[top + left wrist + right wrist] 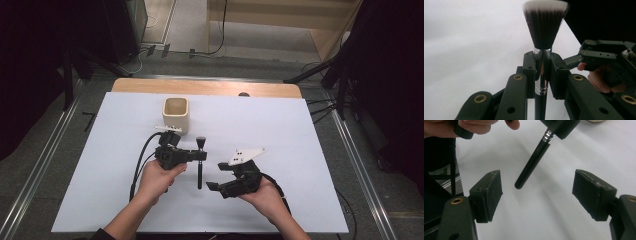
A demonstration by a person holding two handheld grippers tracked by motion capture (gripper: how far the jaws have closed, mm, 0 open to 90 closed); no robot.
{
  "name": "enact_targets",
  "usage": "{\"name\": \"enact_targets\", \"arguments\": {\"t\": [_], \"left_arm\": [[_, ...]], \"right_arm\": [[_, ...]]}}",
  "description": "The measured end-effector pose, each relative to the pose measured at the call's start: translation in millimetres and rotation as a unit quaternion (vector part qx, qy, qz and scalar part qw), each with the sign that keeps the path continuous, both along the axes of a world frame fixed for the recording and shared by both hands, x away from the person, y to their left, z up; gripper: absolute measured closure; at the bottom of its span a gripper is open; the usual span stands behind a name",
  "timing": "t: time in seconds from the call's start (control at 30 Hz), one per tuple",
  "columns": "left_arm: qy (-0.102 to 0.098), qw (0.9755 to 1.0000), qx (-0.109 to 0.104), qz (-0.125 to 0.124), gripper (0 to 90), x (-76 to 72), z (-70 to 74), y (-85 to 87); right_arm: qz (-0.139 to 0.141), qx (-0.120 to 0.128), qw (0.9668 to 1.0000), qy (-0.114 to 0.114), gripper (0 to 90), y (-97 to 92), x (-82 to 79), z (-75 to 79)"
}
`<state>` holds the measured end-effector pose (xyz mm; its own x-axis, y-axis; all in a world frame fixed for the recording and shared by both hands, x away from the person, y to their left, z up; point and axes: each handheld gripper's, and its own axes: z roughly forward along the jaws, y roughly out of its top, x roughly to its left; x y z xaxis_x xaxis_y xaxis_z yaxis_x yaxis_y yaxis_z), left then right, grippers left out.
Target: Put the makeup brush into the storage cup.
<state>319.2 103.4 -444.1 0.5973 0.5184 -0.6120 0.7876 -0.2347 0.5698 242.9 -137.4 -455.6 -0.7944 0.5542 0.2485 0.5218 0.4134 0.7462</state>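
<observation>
Left gripper view alone shows the brush (543, 50) bristles white-tipped.

Glossy black brush (541, 75), chrome ferrule (543, 53)

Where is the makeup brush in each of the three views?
High view: brush at centre, in the left gripper, bristles toward the cup.
Left gripper view: centre, upright, ferrule clamped between the fingers.
Right gripper view: top centre, handle slanting down.
Shared landmark: white table.
</observation>
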Motion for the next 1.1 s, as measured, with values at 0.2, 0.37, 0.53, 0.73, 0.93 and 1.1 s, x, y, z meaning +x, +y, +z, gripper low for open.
{"name": "enact_targets", "arguments": {"t": [0.2, 0.37, 0.53, 0.73, 0.93, 1.1], "left_arm": [[-0.001, 1.0, 0.0, -0.001, 77.6, -0.3, 0.9, 1.0], [0.001, 1.0, 0.002, -0.003, 77.7, 0.3, 0.6, 2.0], [0.0, 1.0, 0.001, -0.006, 77.6, 0.0, 0.1, 1.3], [-0.001, 1.0, -0.002, -0.008, 77.6, -0.3, 0.8, 1.4], [0.0, 0.9999, -0.001, -0.01, 77.7, -0.2, 0.8, 1.8], [-0.002, 0.9999, -0.001, -0.012, 77.6, -0.2, 1.2, 2.6]], "right_arm": [[-0.003, -0.007, 1.0, -0.006, 24.8, -10.3, -0.9, 3.0], [-0.007, -0.01, 0.9998, -0.016, 24.1, -20.6, -2.0, 3.0], [-0.011, -0.016, 0.9997, -0.015, 24.0, -29.7, -3.8, 1.3], [-0.016, -0.02, 0.9994, -0.021, 24.0, -41.1, -6.8, 1.1], [-0.036, -0.023, 0.9987, -0.026, 23.8, -54.4, -8.7, 2.7], [-0.044, -0.021, 0.9984, -0.029, 23.7, -67.0, -10.1, 2.1]]}}
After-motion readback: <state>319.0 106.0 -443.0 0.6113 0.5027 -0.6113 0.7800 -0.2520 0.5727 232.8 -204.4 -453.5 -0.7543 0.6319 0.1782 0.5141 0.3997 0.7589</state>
